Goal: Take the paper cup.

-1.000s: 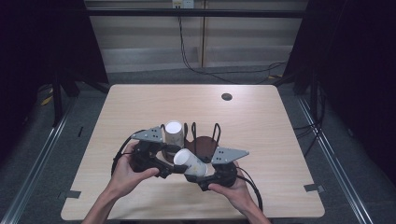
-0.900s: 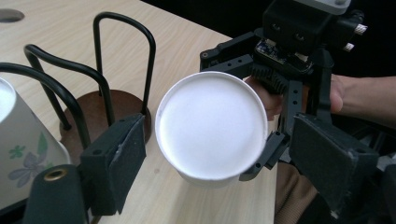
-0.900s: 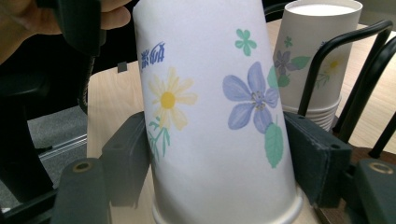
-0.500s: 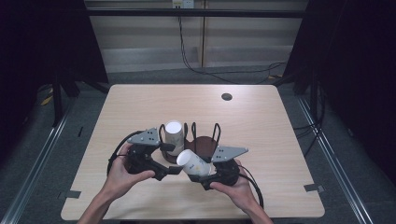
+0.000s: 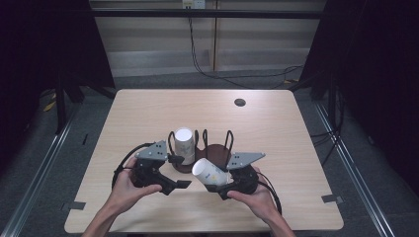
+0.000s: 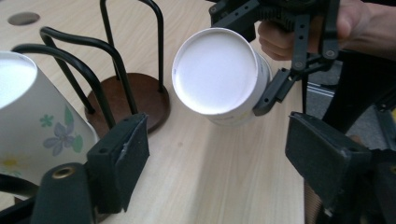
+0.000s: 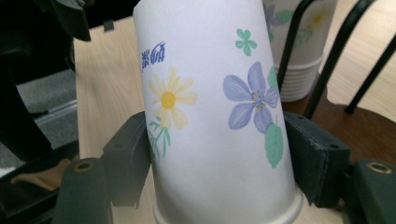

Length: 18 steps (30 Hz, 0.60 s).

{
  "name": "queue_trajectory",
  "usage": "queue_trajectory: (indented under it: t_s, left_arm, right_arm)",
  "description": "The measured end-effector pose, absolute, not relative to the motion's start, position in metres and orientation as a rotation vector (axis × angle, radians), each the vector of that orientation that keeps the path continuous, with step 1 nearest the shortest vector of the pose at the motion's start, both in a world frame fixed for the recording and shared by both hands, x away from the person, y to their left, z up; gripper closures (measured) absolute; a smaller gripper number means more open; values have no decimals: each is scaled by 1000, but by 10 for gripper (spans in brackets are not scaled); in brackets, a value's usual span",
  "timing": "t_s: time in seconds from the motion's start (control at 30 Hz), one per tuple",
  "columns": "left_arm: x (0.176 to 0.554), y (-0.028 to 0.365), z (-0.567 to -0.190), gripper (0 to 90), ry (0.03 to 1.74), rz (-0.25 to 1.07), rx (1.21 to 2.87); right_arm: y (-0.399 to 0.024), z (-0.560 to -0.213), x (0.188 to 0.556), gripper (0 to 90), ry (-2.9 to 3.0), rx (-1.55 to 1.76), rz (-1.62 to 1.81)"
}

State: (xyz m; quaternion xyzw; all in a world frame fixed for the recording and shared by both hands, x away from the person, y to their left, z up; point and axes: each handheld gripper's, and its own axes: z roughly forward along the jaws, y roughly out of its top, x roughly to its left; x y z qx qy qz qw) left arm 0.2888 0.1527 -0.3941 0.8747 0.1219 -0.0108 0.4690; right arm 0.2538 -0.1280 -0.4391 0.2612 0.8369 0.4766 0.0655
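right gripper (image 5: 223,178) clamps paper cup (image 5: 210,173) | left gripper (image 5: 175,170) open, closing, empty | wire rack (image 5: 212,148) behind, cup stack (image 5: 184,144) inside

Cups: 2 groups — 1 loose cup (image 5: 210,173) just in front of rack; 1 stack (image 5: 184,144) in rack, no. in stack unclear.
Rack (image 5: 216,152): 1.
Grippers: 2, L (image 5: 174,174) & R (image 5: 217,178) of rack.
Table (image 5: 276,133): 1; hole (image 5: 240,102) behind rack: 1.

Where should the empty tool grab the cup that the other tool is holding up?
Grip the paper cup around its side wall just behind the white flat end, probably coming from the left tool's own side. That end points toward it and sticks out free, while the right tool already pinches the wall farther back. The round, thin wall likely wants a gentle squeeze.
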Motion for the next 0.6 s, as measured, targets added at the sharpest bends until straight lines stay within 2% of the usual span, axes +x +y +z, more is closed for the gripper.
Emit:
queue_trajectory:
  t_s: [0.2,0.37,0.6]
  left_arm:
    - [290,155,-399,229,317,-14,2185]
    - [290,157,-400,170,325,-6,2188]
    - [289,152,-402,163,289,14,2231]
  right_arm:
    - [-130,-440,253,294,2581,778,1366]
    - [-130,-439,254,295,2623,784,1308]
    - [-128,-434,258,300,2672,754,1239]
